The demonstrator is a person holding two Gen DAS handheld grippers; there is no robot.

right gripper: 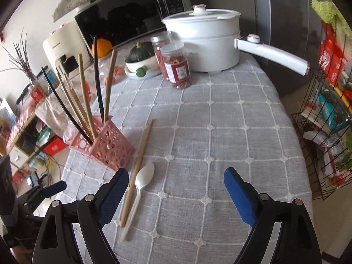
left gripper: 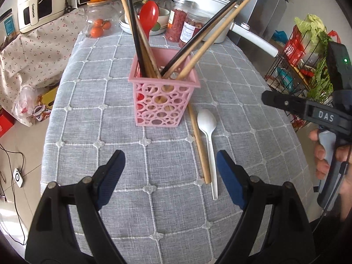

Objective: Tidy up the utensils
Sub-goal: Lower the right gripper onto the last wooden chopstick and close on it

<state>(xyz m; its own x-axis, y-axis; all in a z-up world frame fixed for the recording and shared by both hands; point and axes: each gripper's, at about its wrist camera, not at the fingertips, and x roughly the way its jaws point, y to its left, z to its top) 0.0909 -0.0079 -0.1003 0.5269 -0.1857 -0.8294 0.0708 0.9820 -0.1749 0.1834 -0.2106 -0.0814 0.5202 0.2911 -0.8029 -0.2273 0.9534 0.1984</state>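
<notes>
A pink perforated utensil basket point(left gripper: 164, 101) stands on the grey checked tablecloth point(left gripper: 110, 114) and holds several wooden and black chopsticks and a red spoon point(left gripper: 149, 16). A white plastic spoon point(left gripper: 208, 140) and a wooden chopstick point(left gripper: 199, 145) lie side by side on the cloth just right of the basket. My left gripper point(left gripper: 170, 165) is open and empty, hovering in front of the basket. In the right wrist view the basket point(right gripper: 105, 145), white spoon point(right gripper: 140, 189) and chopstick point(right gripper: 137, 171) lie at the left. My right gripper point(right gripper: 176, 189) is open and empty, with the spoon beside its left finger.
A white electric pot point(right gripper: 206, 41) with a long handle, two jars point(right gripper: 176, 66) and a bowl with a squash stand at the table's far end. A microwave point(right gripper: 132, 15) is behind. A wire rack point(right gripper: 325, 118) of groceries stands right of the table. The table edge drops off at left.
</notes>
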